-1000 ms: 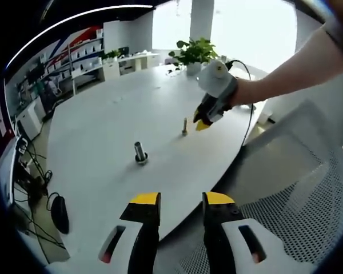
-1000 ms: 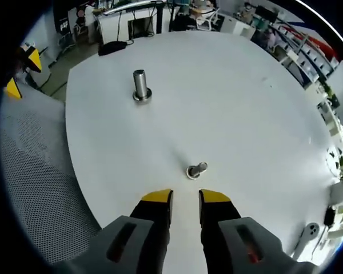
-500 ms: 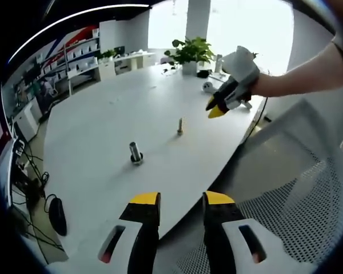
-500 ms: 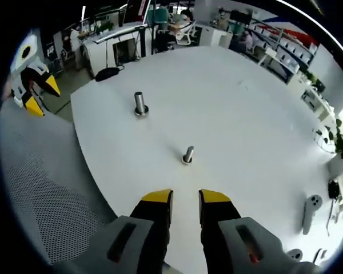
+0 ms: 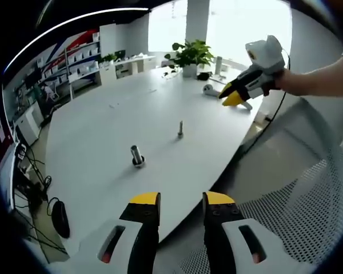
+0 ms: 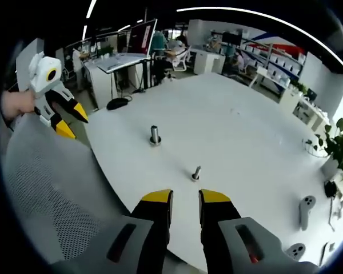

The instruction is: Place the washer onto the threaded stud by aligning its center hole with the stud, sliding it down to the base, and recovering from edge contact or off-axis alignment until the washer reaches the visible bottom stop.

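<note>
Holding nothing, the left gripper (image 5: 181, 200) and the right gripper (image 6: 184, 198) both hang off the edge of the surface (image 6: 240, 148), jaws a little apart. Judging by that, the task looks either finished or unstarted: the slim threaded stud (image 6: 196, 173) and a thicker post (image 6: 155, 136) stand well apart, each with a ring at its base, though which is the washer cannot be told. Beyond lie controllers (image 6: 304, 206), a plant (image 5: 190, 53) and office shelving (image 5: 80, 60).
</note>
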Tool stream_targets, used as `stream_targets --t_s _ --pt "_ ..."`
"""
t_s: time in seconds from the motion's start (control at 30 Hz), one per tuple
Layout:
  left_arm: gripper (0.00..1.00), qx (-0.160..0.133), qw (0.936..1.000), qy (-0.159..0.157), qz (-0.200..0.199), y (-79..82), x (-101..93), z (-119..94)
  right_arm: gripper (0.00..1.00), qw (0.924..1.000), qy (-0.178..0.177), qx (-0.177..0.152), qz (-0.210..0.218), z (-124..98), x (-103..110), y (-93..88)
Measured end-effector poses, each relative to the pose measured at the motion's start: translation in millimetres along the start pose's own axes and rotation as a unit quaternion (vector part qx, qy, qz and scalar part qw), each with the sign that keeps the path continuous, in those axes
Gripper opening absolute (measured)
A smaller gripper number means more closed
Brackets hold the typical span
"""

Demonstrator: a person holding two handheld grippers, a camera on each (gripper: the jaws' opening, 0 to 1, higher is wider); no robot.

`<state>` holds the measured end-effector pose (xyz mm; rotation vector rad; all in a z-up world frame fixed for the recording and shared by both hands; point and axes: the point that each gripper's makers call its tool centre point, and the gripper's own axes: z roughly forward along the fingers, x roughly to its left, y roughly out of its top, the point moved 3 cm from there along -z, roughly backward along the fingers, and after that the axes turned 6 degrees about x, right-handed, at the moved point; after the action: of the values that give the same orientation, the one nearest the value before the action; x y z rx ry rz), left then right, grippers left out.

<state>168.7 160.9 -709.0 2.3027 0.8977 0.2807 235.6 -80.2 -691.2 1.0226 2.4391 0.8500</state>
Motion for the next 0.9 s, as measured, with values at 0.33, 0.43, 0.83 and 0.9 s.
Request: stream_targets --t_s 0.33,0.43,0.83,0.9 --pt "0.28 -0.026 0.9994 0.001 -0.022 6.4 5.3 -5 0.21 0.9989 -0.012 -0.032 0.033 -28 2 -5.3" --pt "0.29 -0.036 0.999 -0.002 -0.024 9.0 3.4 -6 0.22 0.9977 -0.012 -0.039 0.054 -33 -2 -11.3" --pt "0.3 -0.087 0.996 0.002 -0.021 25.9 1.2 -15 0.23 0.9948 0.009 -0.067 0.076 -32 6 -21.7" --pt "0.3 -0.089 0.9957 0.002 -0.023 26.2 1.4 -15 0.23 0.9941 0.013 -0.071 0.081 -32 7 -23.2"
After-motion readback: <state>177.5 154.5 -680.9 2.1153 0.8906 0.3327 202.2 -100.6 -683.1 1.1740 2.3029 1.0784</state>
